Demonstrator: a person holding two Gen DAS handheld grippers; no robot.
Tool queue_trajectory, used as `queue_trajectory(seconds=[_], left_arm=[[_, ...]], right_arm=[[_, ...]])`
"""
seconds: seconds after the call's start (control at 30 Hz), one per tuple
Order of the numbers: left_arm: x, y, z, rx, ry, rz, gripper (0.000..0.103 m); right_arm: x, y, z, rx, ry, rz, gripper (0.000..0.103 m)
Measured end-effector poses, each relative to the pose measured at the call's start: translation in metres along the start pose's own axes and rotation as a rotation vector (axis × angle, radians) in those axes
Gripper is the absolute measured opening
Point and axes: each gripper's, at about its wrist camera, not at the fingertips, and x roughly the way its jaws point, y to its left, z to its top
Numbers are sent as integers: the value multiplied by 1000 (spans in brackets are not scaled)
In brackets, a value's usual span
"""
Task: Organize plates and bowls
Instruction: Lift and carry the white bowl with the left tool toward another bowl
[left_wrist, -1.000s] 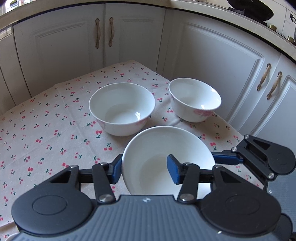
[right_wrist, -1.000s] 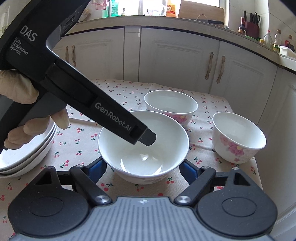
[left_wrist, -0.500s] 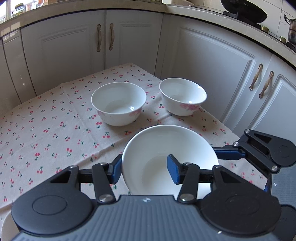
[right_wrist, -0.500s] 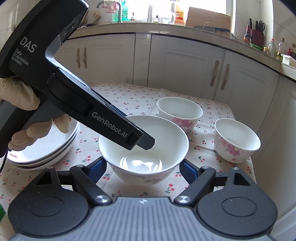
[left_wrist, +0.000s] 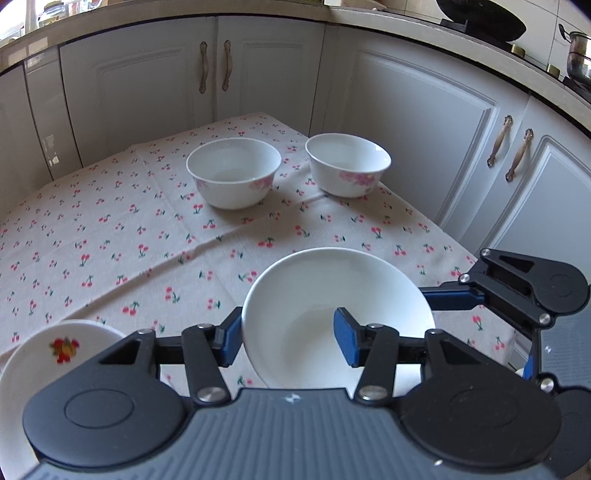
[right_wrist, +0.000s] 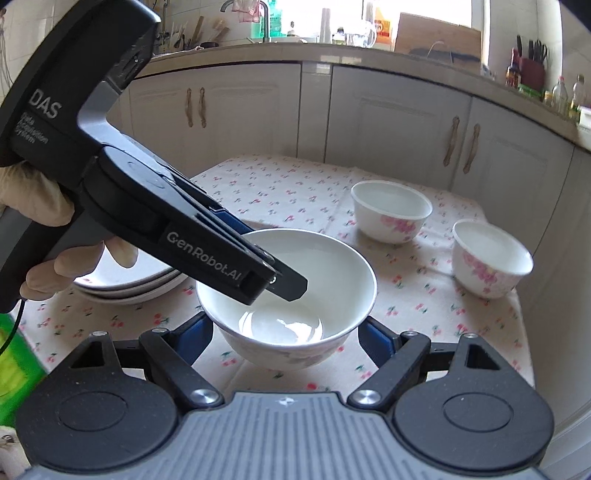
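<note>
Scene: a desk (left_wrist: 110, 236) draped in a cream cotton cloth printed with small red cherries is sitting among pale kitchen cabinets.

Held bowl: a glossy white ceramic bowl (right_wrist: 291, 295), round and deep with faint pink flowers on its outside, is hanging above the cloth at lower centre of both views.

Left tool (left_wrist: 288, 332): it is clenching the bowl's rim, one blue pad inside the wall and one outside.

Right tool (right_wrist: 284, 336): its blue pads are sitting on either side of the bowl's body; whether they are pressing or only flanking it, I cannot tell.

Hand (right_wrist: 33, 206): a pale-gloved hand is gripping the left tool's handle at the left of the right-wrist view.

Other bowls: two smaller white flowered bowls (left_wrist: 234, 171) (left_wrist: 349, 162) are resting near each other at upper centre of the left-wrist view.

Plates: a stack of shallow white plates (right_wrist: 129, 284) is lying at centre left in the right-wrist view, the top one bearing a red fruit print.

Risk: glazed ceramic is slick, so a thin rim pinch may be letting the bowl tilt or slip and chip; uneven pulling by the two tools could twist it free.
</note>
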Motion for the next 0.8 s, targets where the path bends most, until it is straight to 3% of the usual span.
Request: queue_trajectory(seconds=[0.8], left_arm=[[-4, -2, -26, -26, 33, -9, 50]], right_arm=[[-3, 16, -17, -14, 58, 31, 89]])
